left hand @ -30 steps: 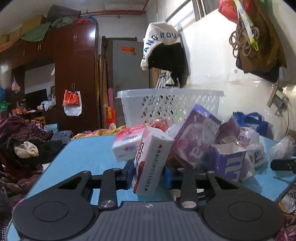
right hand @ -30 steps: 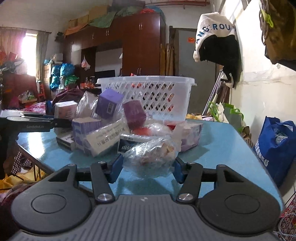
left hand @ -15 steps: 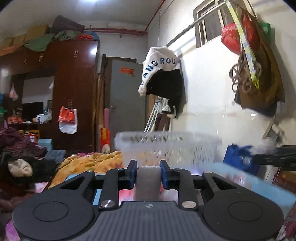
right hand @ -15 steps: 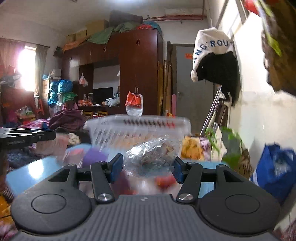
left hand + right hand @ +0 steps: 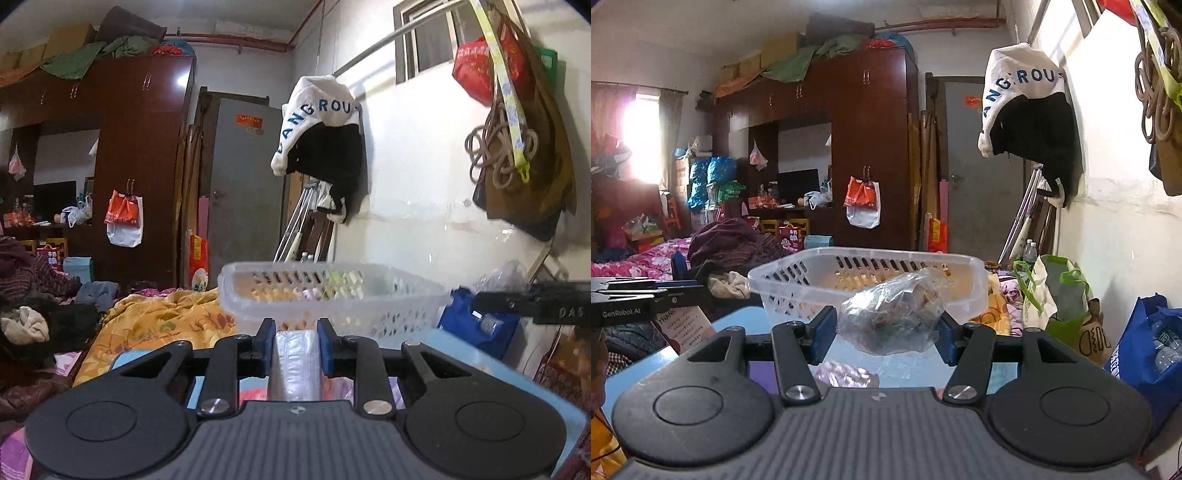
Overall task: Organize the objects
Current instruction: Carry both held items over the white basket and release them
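My left gripper (image 5: 294,349) is shut on a white tissue pack (image 5: 295,363), held end-on above the blue table (image 5: 480,373), just before the white plastic basket (image 5: 332,295). My right gripper (image 5: 886,338) is shut on a clear plastic bag of small items (image 5: 892,315), raised in front of the same basket (image 5: 871,280). The left gripper shows at the left edge of the right wrist view (image 5: 631,299); the right gripper shows at the right edge of the left wrist view (image 5: 535,302).
Purple and pink packages (image 5: 846,373) lie on the table below my right gripper. A blue bag (image 5: 1148,350) and a green-handled bag (image 5: 1060,295) stand at the right by the wall. A bed with clothes (image 5: 147,317) lies beyond the table.
Both grippers have lifted their items off the table pile and risen toward the basket, so I see over its rim into it. Grips stayed shut.
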A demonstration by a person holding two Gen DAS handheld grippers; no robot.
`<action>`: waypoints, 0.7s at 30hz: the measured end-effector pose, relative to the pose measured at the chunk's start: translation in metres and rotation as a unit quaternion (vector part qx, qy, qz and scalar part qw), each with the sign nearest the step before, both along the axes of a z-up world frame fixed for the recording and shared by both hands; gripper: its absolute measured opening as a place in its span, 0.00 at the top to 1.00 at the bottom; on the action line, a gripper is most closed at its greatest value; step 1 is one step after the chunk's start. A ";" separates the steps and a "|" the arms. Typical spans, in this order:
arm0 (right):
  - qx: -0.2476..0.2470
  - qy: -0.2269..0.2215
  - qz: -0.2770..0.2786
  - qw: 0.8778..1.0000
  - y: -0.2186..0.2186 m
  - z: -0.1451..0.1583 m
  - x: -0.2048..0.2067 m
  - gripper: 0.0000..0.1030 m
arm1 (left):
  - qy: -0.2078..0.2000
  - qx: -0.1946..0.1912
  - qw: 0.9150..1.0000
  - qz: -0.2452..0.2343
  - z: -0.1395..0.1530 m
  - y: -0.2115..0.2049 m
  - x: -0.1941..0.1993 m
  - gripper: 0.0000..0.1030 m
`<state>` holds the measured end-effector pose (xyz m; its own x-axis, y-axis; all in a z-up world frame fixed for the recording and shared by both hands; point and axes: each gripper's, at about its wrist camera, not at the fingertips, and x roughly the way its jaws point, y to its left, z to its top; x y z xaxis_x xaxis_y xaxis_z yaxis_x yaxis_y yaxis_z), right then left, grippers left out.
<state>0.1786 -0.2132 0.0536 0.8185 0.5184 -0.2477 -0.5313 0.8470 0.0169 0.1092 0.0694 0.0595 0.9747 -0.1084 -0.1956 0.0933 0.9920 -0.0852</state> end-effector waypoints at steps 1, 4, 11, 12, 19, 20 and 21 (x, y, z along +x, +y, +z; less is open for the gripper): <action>0.001 0.001 -0.001 1.000 0.002 0.005 0.004 0.43 | -0.002 -0.004 1.000 -0.002 0.006 0.001 0.002 0.73; -0.006 -0.004 -0.008 1.000 0.013 0.022 0.016 0.43 | -0.010 -0.011 1.000 -0.004 0.030 0.002 0.013 0.73; -0.025 0.010 -0.022 0.999 0.043 0.042 0.066 0.43 | -0.011 -0.030 0.999 -0.006 0.084 -0.007 0.076 0.73; -0.035 0.014 -0.029 0.999 0.048 0.039 0.073 0.43 | -0.007 -0.032 0.999 0.003 0.087 -0.008 0.091 0.73; -0.071 0.036 -0.040 0.996 0.060 0.011 0.099 0.41 | 0.045 -0.045 0.998 0.019 0.055 -0.010 0.148 0.71; -0.069 0.041 -0.036 0.996 0.059 0.013 0.100 0.35 | 0.039 -0.047 0.998 0.023 0.054 -0.009 0.148 0.68; -0.067 0.049 -0.028 0.996 0.058 0.012 0.101 0.25 | 0.035 -0.045 0.998 0.026 0.051 -0.008 0.147 0.50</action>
